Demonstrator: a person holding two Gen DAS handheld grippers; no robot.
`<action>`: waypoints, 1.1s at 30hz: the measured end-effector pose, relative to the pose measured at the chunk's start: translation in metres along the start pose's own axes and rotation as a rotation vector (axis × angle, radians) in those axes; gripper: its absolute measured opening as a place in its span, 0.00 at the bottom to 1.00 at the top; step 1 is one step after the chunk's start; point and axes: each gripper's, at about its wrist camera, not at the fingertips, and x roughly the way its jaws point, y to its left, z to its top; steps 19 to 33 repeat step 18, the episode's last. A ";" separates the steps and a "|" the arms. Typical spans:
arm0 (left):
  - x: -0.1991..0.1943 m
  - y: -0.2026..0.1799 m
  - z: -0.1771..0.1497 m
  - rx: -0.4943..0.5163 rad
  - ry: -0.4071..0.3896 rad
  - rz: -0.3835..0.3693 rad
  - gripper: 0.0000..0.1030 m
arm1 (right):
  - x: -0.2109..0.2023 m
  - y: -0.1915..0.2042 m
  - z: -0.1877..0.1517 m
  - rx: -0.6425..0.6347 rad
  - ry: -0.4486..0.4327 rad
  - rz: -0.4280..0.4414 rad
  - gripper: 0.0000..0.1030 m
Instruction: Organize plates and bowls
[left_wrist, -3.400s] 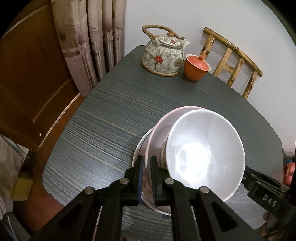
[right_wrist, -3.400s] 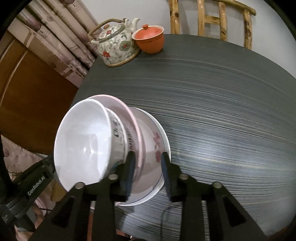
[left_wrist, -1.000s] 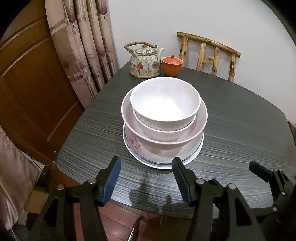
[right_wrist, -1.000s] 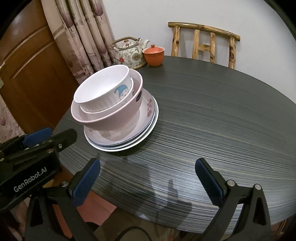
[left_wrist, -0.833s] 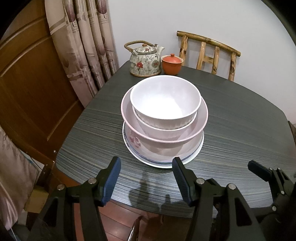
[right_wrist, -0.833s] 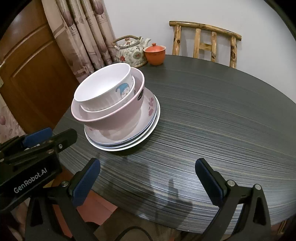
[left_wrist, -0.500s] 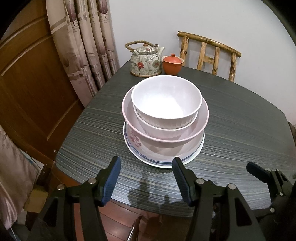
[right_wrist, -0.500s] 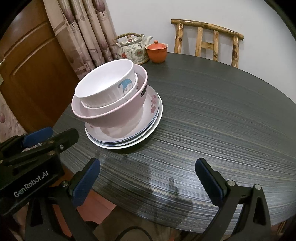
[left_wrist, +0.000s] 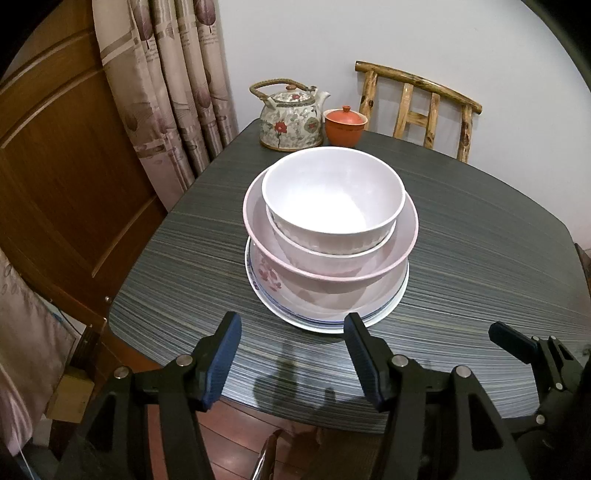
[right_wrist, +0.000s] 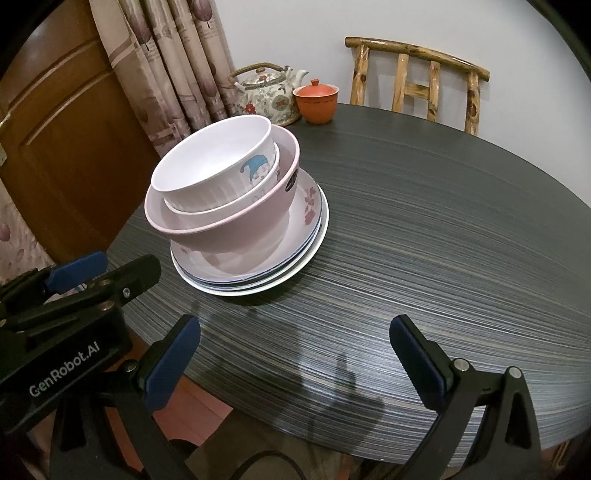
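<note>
Bowls and plates stand in one stack on the dark striped table (left_wrist: 480, 229), toward its near-left part. Nearest, the left tool (left_wrist: 291, 354) hangs over the table's near edge at 6 o'clock, jaws wide, nothing between its blue pads. The right tool (right_wrist: 295, 358) hangs likewise at 6 o'clock in its own view, jaws spread wider and bare; the left tool's body shows at 8 o'clock there. Just beyond the tools, apart from them, the plates (left_wrist: 388, 312) lie flat at the bottom, the upper one with red flowers and the rims lined in blue. On them sits a wide pink bowl (left_wrist: 332, 266), and inside it two white bowls nest, the top bowl (left_wrist: 332, 192) upright and bearing a blue cartoon figure on its side in the right view. Farther, at 12 o'clock, a flowered teapot (left_wrist: 290, 120) and a lidded orange cup (left_wrist: 345, 125) stand side by side at the far edge. Behind the table are a wooden chair (left_wrist: 421, 107), curtains (left_wrist: 173, 85) at 11 o'clock and a wooden door (left_wrist: 55, 166) at 9.
</note>
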 end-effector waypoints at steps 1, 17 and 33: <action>0.000 0.000 0.000 0.001 0.000 -0.002 0.57 | 0.000 0.001 0.000 0.000 0.000 0.000 0.99; 0.003 -0.004 -0.004 -0.003 0.016 -0.009 0.57 | 0.005 0.005 0.000 -0.010 0.014 0.005 0.99; 0.002 -0.004 -0.005 -0.003 0.012 -0.008 0.57 | 0.005 0.005 0.000 -0.013 0.014 0.002 0.99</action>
